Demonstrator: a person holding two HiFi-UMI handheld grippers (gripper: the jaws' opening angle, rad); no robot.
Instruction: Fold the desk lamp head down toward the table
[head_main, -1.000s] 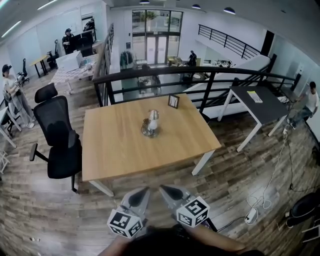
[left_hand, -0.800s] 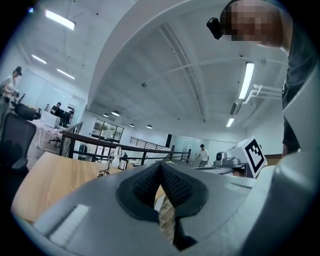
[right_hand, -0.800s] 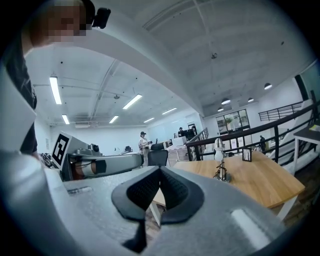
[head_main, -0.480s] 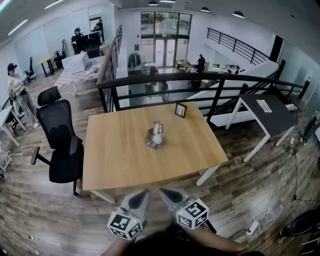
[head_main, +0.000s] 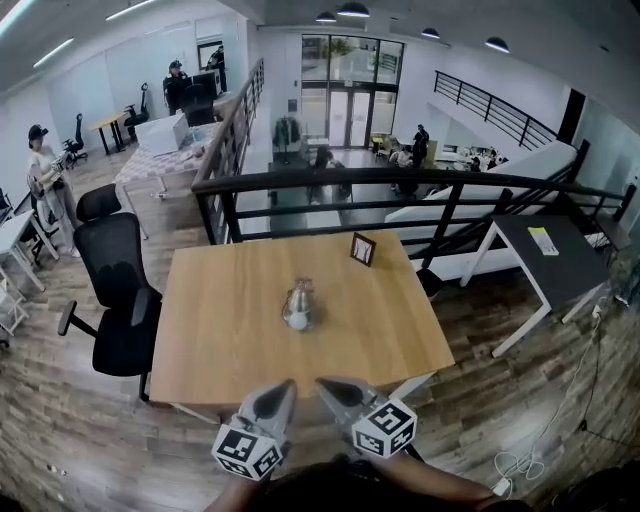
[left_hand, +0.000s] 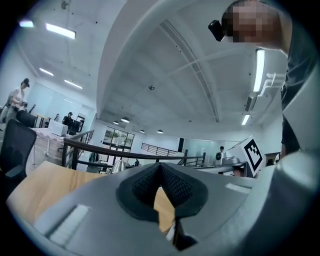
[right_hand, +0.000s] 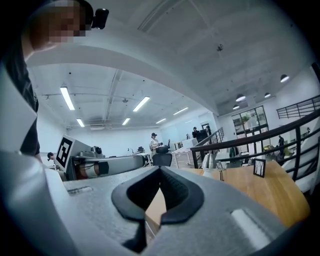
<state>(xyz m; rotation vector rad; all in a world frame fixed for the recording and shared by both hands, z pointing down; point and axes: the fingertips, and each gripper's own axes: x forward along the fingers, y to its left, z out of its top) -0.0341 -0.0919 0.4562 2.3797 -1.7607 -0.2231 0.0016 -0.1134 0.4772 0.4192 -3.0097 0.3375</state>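
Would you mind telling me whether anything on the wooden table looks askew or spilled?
Nothing stands out. The desk lamp stands upright near the middle of the wooden table, the small picture frame near its far edge; nothing is spilled.

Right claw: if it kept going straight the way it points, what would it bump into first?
Probably the wooden table, near its front edge; the right claw aims just left of the desk lamp. Depth is hard to judge.

my left gripper (head_main: 280, 392) and right gripper (head_main: 330, 388) hang side by side, each tapering to a point, just short of the wooden table (head_main: 220, 350). straight ahead, well apart, stands the desk lamp (head_main: 298, 304); beyond it, rightward, a picture frame (head_main: 363, 249).
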